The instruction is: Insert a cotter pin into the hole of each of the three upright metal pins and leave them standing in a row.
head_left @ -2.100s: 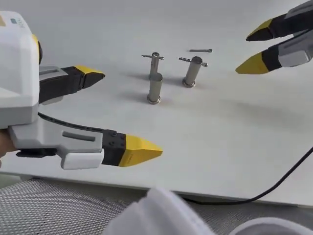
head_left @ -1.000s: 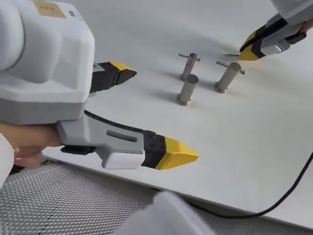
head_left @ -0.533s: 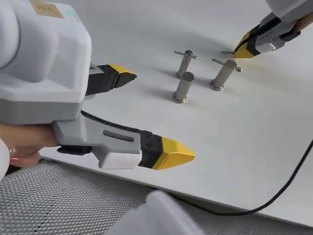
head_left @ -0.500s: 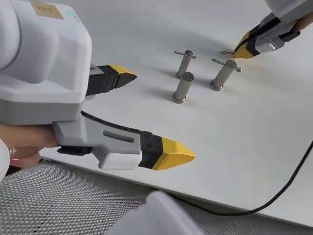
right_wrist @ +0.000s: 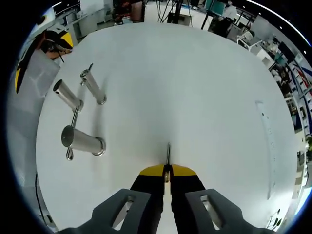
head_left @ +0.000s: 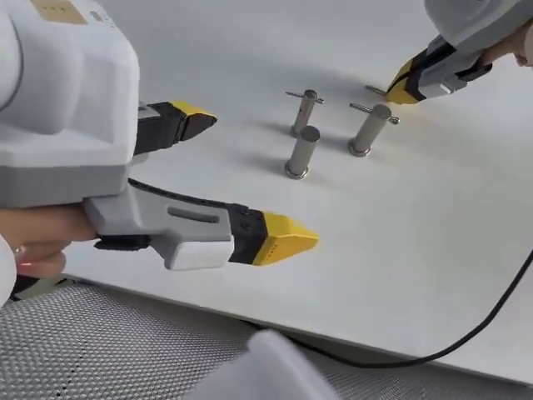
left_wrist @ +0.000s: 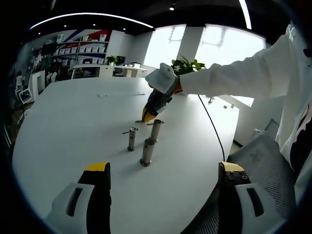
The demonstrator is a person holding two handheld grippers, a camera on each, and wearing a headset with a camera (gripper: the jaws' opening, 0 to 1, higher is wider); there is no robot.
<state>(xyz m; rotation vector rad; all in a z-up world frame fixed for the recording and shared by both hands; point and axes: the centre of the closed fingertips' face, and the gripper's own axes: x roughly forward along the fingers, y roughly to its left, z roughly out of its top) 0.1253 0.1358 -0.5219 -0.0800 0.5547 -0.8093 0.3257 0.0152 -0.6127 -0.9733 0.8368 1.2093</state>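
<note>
My right gripper (right_wrist: 167,171) is pinched tight on a cotter pin (right_wrist: 168,153), low over the white table (head_left: 400,250), just behind the three metal pins (head_left: 368,129); two of them carry a cotter pin already (the nearest pin (head_left: 301,152) is bare); my left gripper (left_wrist: 164,168) hangs wide open and empty, well short of them; a black cable (head_left: 466,333) trails along the table's near edge; beyond are bright windows (left_wrist: 165,44) and a plant (left_wrist: 192,64).

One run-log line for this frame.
right gripper: shut on loose cotter pin | left gripper: open, empty | rear-left pin, rear-right pin: cottered | front pin: no cotter
</note>
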